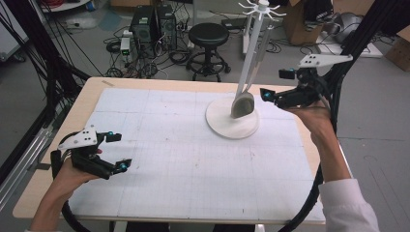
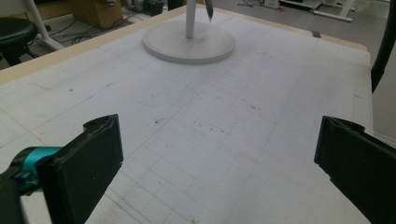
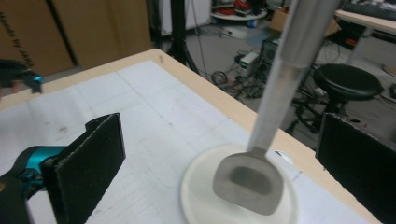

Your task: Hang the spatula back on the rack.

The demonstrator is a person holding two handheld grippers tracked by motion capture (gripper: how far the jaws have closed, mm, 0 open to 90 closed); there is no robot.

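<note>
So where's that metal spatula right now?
The spatula hangs from the white rack on the table's far right side in the high view, its blade just over the rack's round base, beside the open right gripper.

Brushed metal spatula (image 3: 250,182), matt sheen

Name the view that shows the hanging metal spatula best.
The right gripper view: the spatula hangs close, blade and handle plain, above the white stand base. The high view shows it whole but small; the left gripper view catches just a dark tip at the top edge.
</note>
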